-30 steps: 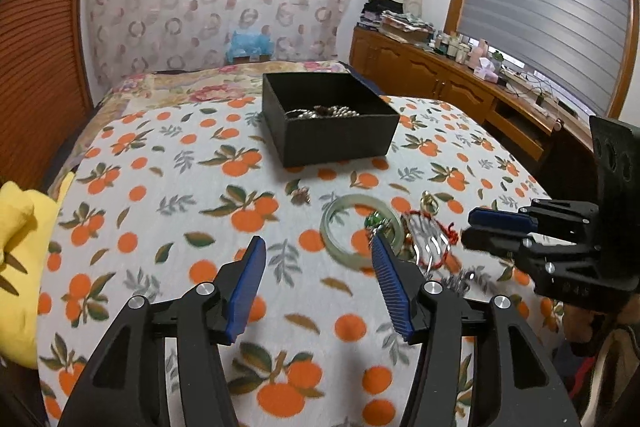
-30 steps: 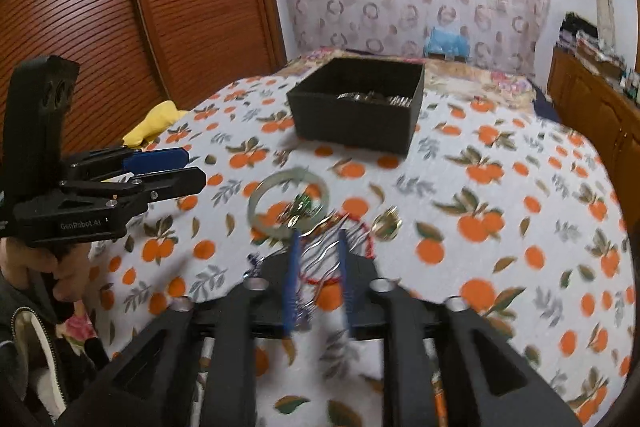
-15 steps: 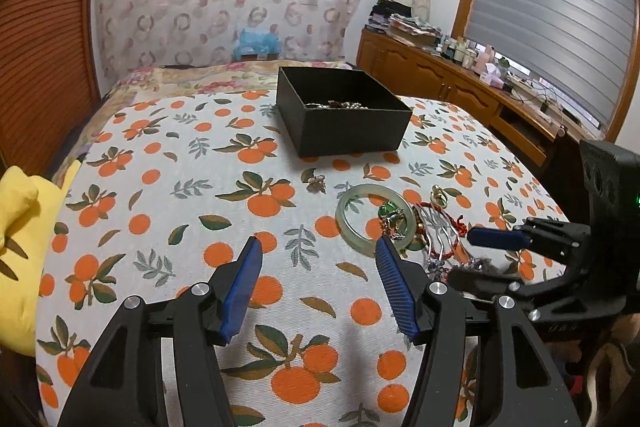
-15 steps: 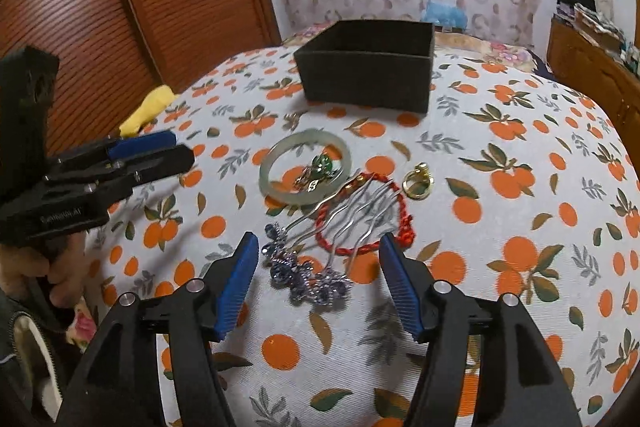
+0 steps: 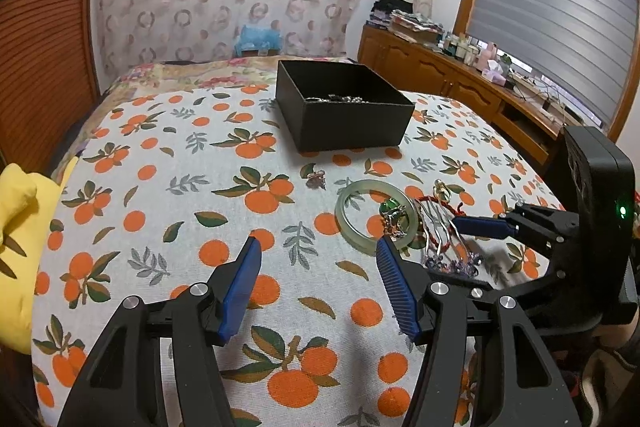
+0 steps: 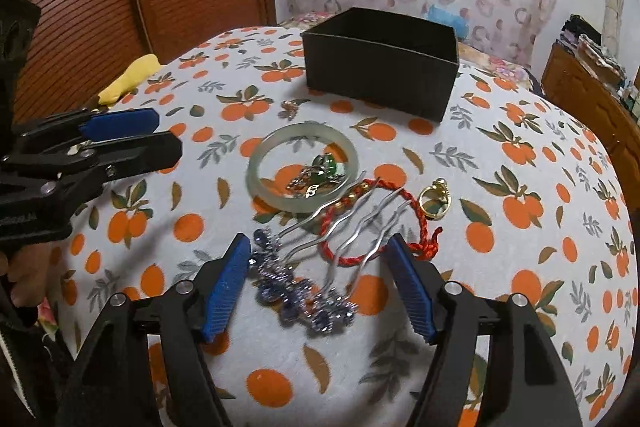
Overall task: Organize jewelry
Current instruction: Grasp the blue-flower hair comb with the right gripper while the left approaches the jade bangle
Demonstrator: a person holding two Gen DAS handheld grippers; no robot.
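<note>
surface: we see a round table under a white cloth printed with oranges (image 6: 520, 187); the loose pieces lie near its front edge.
target piece: a silver wavy-pronged hair comb with a purple beaded head (image 6: 304, 291) lies flat on the cloth, prongs pointing toward the table's centre, crossing a red braided cord bracelet (image 6: 416, 223).
right gripper (image 6: 320, 287): its jaws are opening, with the comb's beaded head between the blue pads but not pressed; we judge this a straddle ahead of a pinch.
left gripper (image 5: 316, 287): parted and empty, over bare cloth at the front edge, likely kept clear of the work.
neighbours: a pale green jade bangle (image 6: 264, 163) rings a small green-stoned charm (image 6: 326, 165); a gold ring (image 6: 434, 201) sits just beside the cord.
destination: a black square cardboard box (image 5: 352, 123), open-topped toward the far edge, already holds some beads.
</note>
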